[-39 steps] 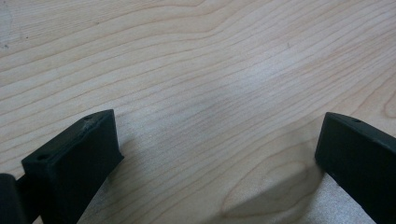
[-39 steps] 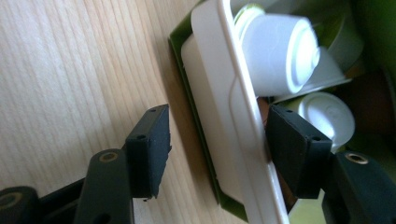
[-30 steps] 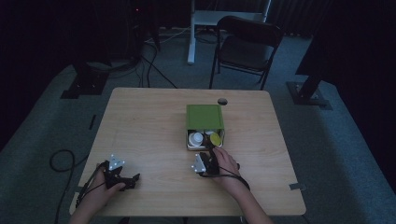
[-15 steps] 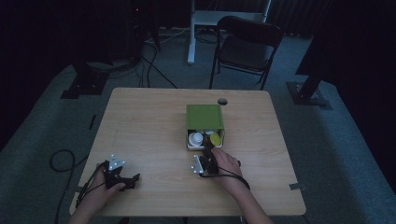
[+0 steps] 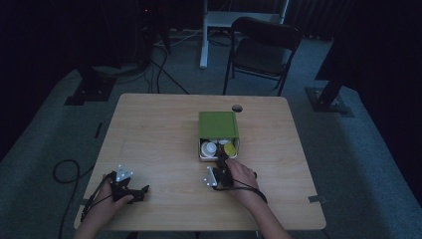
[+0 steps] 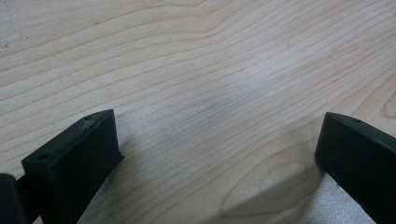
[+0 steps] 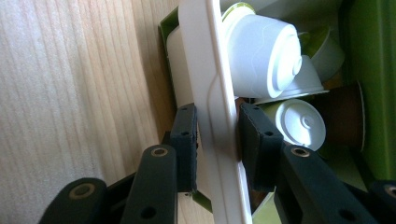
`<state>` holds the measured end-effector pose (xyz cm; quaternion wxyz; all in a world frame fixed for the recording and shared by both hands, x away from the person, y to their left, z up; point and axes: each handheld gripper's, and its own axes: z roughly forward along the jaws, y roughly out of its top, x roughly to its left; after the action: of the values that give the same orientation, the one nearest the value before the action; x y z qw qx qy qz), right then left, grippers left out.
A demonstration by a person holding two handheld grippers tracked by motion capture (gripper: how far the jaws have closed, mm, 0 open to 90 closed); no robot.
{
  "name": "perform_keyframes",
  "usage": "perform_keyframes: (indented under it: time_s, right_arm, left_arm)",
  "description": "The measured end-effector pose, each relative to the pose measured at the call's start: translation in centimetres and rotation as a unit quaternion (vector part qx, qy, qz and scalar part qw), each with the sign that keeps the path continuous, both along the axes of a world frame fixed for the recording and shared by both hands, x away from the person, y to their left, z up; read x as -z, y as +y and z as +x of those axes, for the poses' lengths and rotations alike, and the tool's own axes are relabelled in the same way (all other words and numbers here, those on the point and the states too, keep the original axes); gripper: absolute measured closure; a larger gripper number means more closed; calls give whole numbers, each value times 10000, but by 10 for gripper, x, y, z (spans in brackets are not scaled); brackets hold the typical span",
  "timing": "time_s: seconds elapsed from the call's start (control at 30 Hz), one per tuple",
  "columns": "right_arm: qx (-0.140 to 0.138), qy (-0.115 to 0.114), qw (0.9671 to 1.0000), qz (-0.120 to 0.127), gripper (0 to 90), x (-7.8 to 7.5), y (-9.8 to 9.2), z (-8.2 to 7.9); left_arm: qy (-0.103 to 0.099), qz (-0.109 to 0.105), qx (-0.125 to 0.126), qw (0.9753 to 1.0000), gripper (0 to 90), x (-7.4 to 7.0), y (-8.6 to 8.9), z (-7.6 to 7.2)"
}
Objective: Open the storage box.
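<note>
From the high view, a green box sits near the middle of the wooden counter, a little toward its far right, with a white drawer drawn partly out of its near side. The drawer holds several small capsules, among them a white one and a yellowish one. The right claw reaches the drawer's front edge, with the person's right hand just behind it. The left claw rests near the counter's near left corner, well apart from the box, held by the left hand. A small dark round thing lies just beyond the box near the far edge. Around the counter the room is dim: grey floor, a dark folding chair behind, and cables on the floor. In the left gripper view, the left claw stands wide open just above bare light wood grain, nothing between its jaws. In the right gripper view, the right claw is narrowed onto the white drawer front, one jaw on each face of it. Inside lie white capsules, another white lidded one and a brown one, within the green box wall.
</note>
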<state>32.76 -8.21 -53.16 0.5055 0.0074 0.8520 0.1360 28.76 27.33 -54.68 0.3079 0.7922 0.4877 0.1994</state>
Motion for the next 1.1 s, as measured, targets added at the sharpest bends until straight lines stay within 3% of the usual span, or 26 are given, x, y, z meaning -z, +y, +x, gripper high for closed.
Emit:
perform_keyframes:
  time_s: [1.1]
  right_arm:
    - [-134,10,9998,-138,693,-1,-3,-28]
  left_arm:
    - [6,7,-2,10000,0,0,0,0]
